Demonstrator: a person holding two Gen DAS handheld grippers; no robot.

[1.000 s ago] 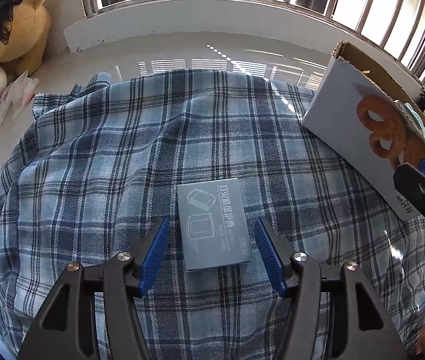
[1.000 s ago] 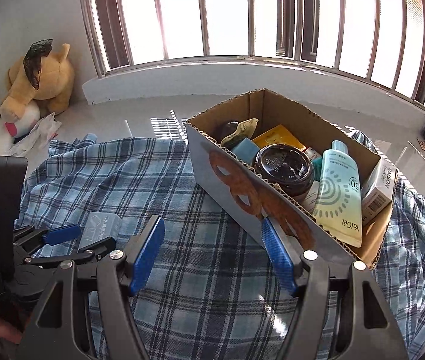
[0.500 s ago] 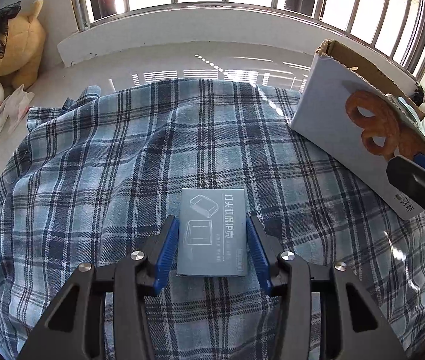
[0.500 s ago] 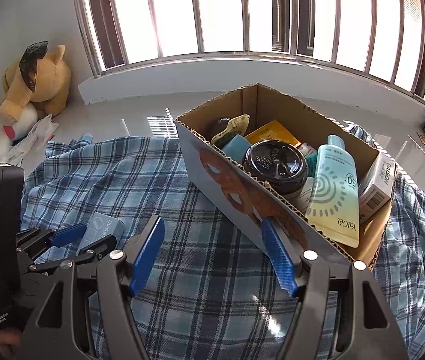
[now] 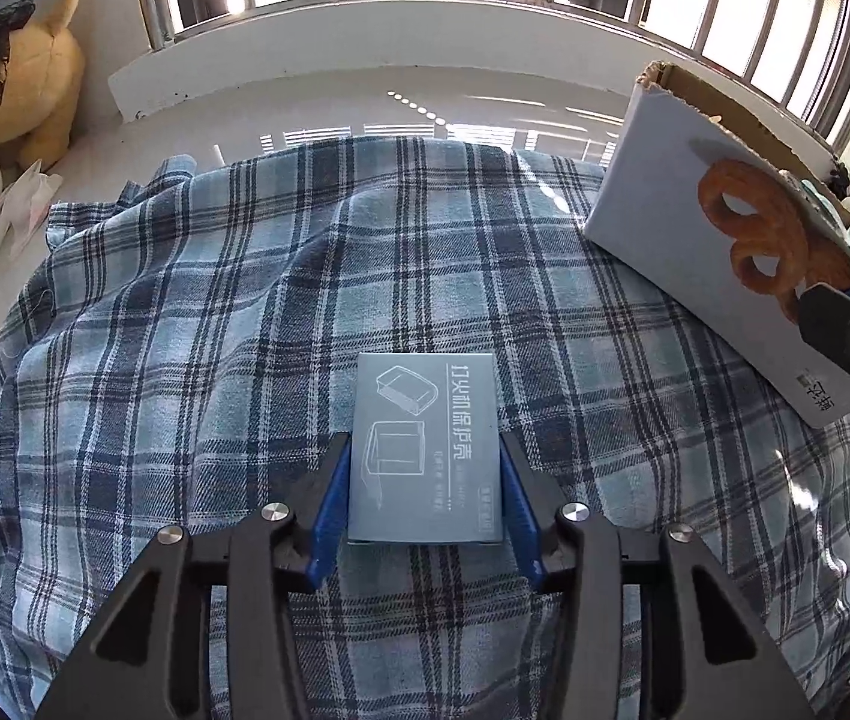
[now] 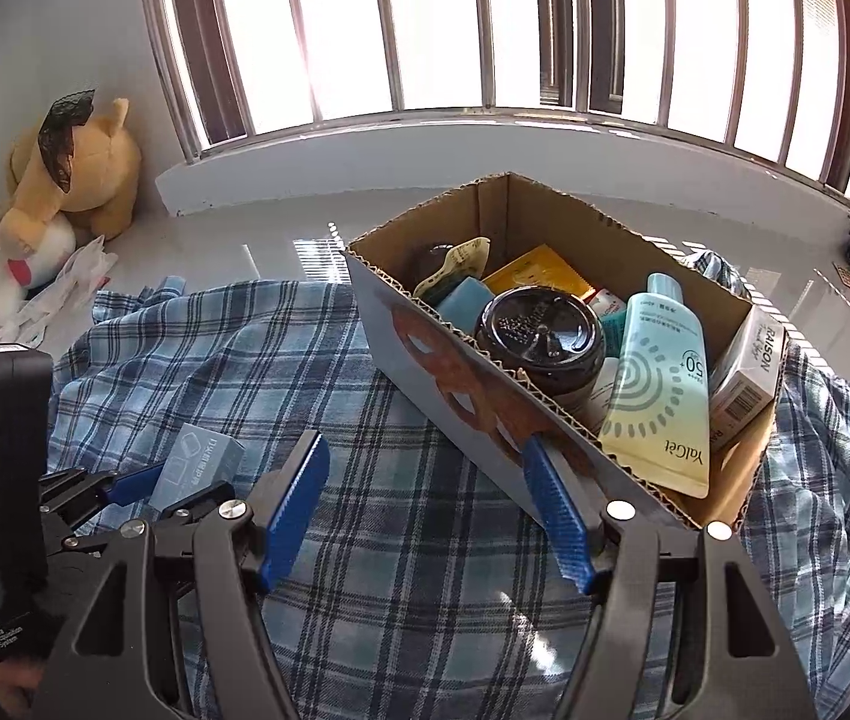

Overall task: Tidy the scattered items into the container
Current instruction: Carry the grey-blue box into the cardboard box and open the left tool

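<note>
A blue plaid cloth [image 5: 185, 360] lies spread below a barred window; the left gripper [image 5: 425, 480] clamps a flat grey-blue printed packet [image 5: 425, 450] by its sides, on the cloth; only the right wrist view looks into the open cardboard box [image 6: 550, 204], packed with a dark round jar [image 6: 538, 330] and pale green tube [image 6: 658, 390]; the right gripper [image 6: 430, 504] gapes wide, empty, beside its wall; the box's deeper contents are hidden.

Readable text: pale green tube [image 6: 658, 396] in the cardboard box [image 6: 550, 216] reads "50+" and "YalGet". White carton [image 6: 745, 369] beside it: "RAISON", plus barcode. Black device [image 6: 8, 480] at left: "Data Acquisition System". Grey flat box [image 5: 425, 447]: Chinese print, unreadable.
</note>
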